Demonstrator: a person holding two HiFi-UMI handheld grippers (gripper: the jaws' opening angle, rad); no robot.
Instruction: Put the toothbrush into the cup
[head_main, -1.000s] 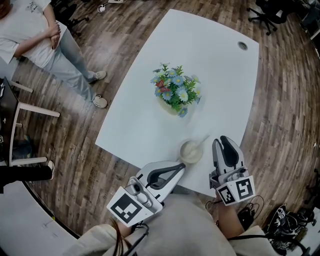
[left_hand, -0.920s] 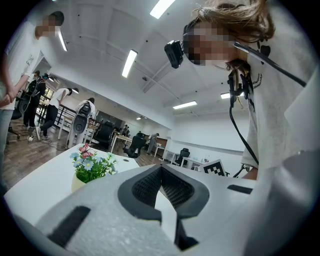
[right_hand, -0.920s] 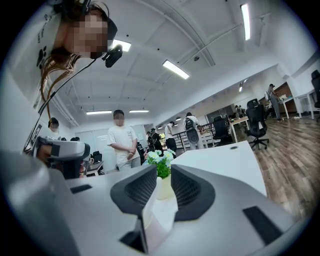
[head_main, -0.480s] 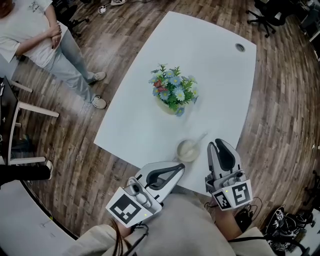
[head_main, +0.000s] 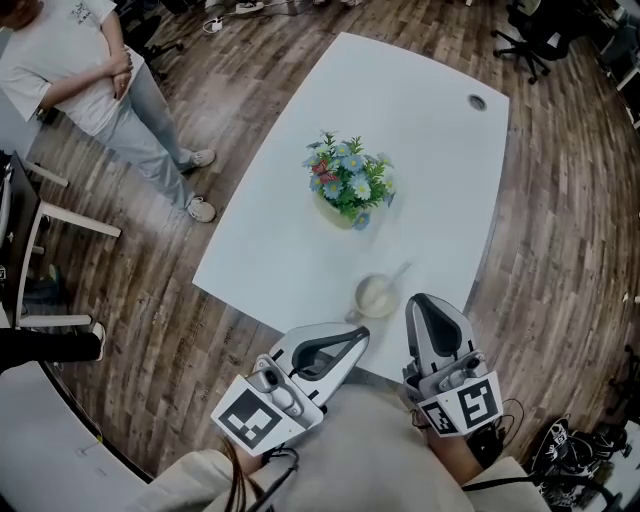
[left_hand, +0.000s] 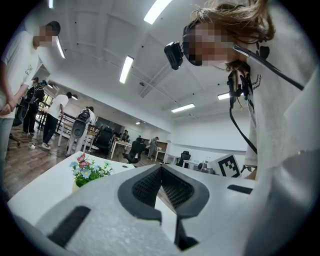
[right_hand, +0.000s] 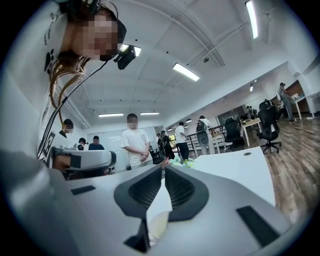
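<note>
A cream cup (head_main: 376, 296) stands near the front edge of the white table (head_main: 420, 160). A white toothbrush (head_main: 399, 273) leans out of the cup toward the upper right. My right gripper (head_main: 425, 300) is shut and holds nothing, its tips just right of the cup and apart from it. My left gripper (head_main: 358, 336) hangs at the table's front edge, below and left of the cup, also shut and empty. In the left gripper view the jaws (left_hand: 160, 168) meet at the tips. The right gripper view shows its jaws (right_hand: 163, 168) closed too, with the cup (right_hand: 158, 225) pale behind them.
A pot of blue and pink flowers (head_main: 350, 183) sits mid-table, beyond the cup. A cable hole (head_main: 476, 102) marks the far right corner. A person (head_main: 80, 70) stands on the wood floor at upper left. Office chairs (head_main: 530, 30) are at the top right.
My right gripper has drawn back from the cup, toward me and slightly left. The left gripper has stayed where it was. The toothbrush still rests in the cup.
</note>
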